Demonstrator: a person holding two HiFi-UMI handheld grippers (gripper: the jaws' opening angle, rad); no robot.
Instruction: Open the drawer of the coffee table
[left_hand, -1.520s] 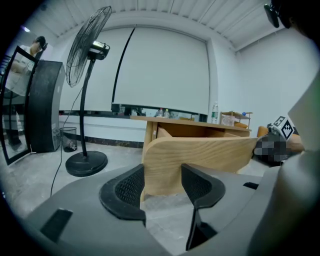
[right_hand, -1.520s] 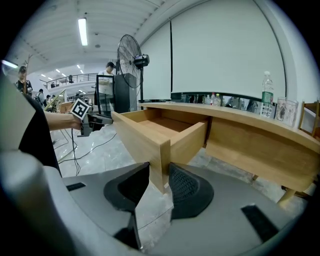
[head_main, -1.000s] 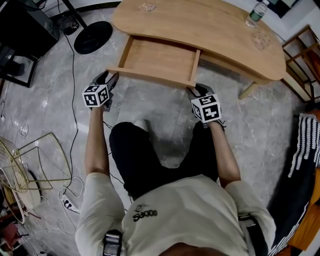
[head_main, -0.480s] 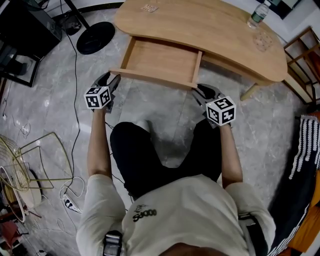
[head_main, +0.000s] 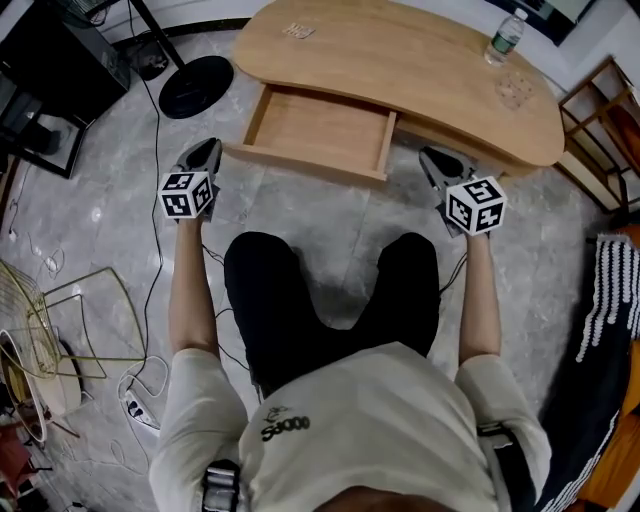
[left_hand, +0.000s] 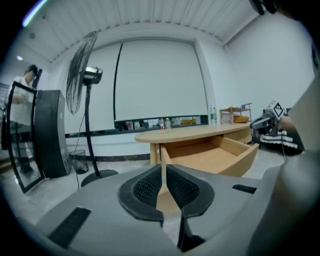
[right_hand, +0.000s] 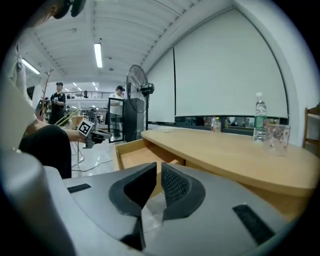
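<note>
The wooden coffee table (head_main: 420, 60) stands ahead of me with its drawer (head_main: 320, 125) pulled out and empty. My left gripper (head_main: 205, 152) hovers off the drawer's left front corner, apart from it. My right gripper (head_main: 436, 160) hangs to the right of the drawer front, below the table edge, also clear of it. Both sets of jaws are closing and stand nearly together with nothing between them. In the left gripper view the left gripper (left_hand: 163, 172) points at the open drawer (left_hand: 215, 157). In the right gripper view the right gripper (right_hand: 156, 176) looks along the tabletop (right_hand: 240, 155).
A water bottle (head_main: 506, 34) and a glass (head_main: 516, 86) stand at the table's far right end. A fan's round base (head_main: 195, 85) and a cable (head_main: 150, 200) lie on the floor at left. A wire rack (head_main: 60, 330) stands lower left; a wooden chair (head_main: 600, 110) stands right.
Both grippers have come away from the drawer front and risen. The right one swung out to the right. Their jaws have narrowed from open to nearly together.
</note>
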